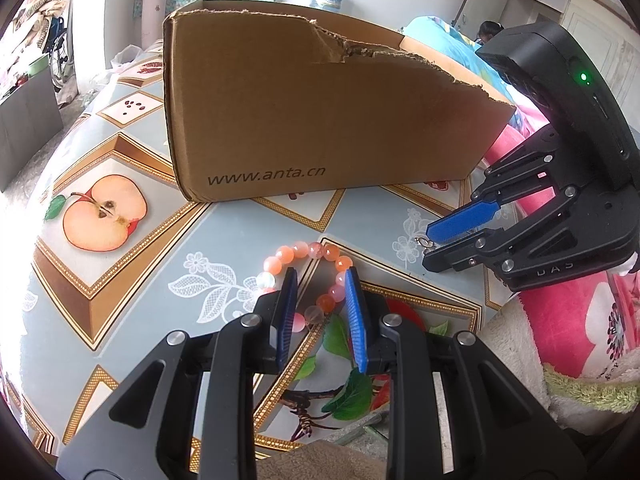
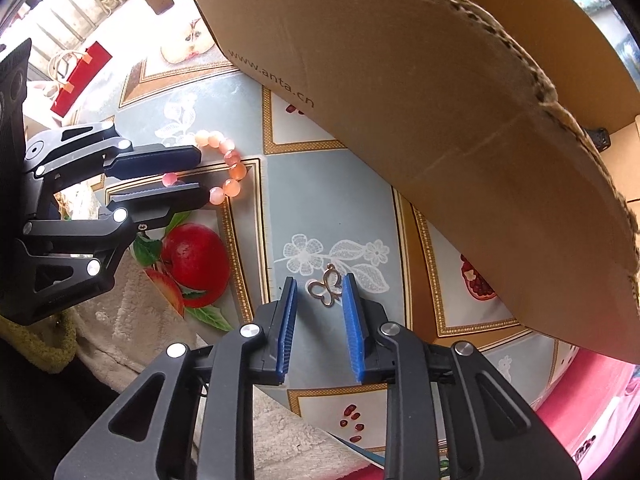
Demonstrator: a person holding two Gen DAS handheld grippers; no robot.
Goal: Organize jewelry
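Left wrist view: the left gripper (image 1: pixel 320 280), jaws spread, straddles the orange bead bracelet (image 1: pixel 316 276), while the right gripper (image 2: pixel 319 288), jaws spread, brackets the butterfly pendant (image 2: pixel 326 291) beside the cardboard box (image 1: pixel 304 112).

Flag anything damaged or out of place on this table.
The cardboard box is damaged: its top edge is ripped ragged and slopes down toward the right. The bead bracelet and butterfly pendant lie loose on the tablecloth, each between the open fingers of the left gripper and right gripper. Nothing spilled.
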